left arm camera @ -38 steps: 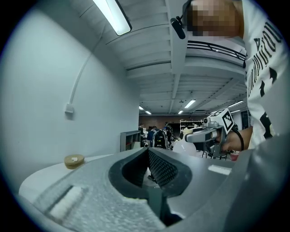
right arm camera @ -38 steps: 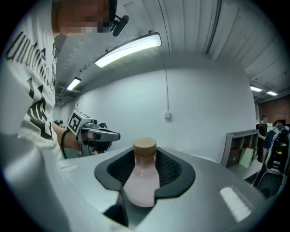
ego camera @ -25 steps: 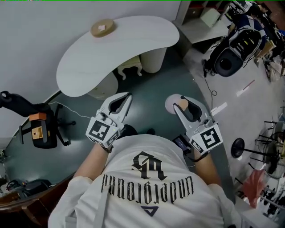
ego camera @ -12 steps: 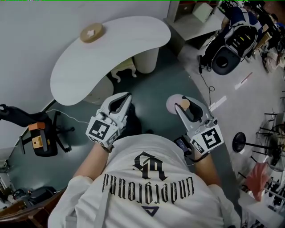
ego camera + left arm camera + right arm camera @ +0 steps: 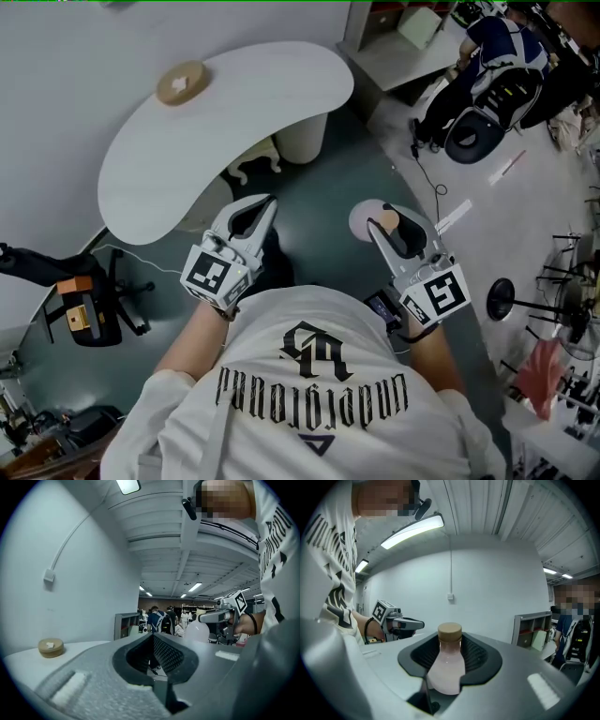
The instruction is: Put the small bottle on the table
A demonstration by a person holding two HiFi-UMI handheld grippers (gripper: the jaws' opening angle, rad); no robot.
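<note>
You're in a big open lab or workshop hall, not a home. Overhead runs a ribbed white panel ceiling (image 5: 154, 522) with long strip lights (image 5: 412, 530). A white kidney-shaped table (image 5: 187, 159) stands on a dark teal floor mat (image 5: 319, 202) beside a bare white wall (image 5: 66, 66), with a round tan wooden disc (image 5: 181, 82) near the table's far left edge. Around you are a black swivel chair (image 5: 101, 323), a heap of black bags and gear (image 5: 478, 103) on the pale floor, black equipment stands (image 5: 500, 295) and a grey open shelf unit (image 5: 125, 624). Farther back, people wearing backpacks (image 5: 157, 619) stand among racks.
</note>
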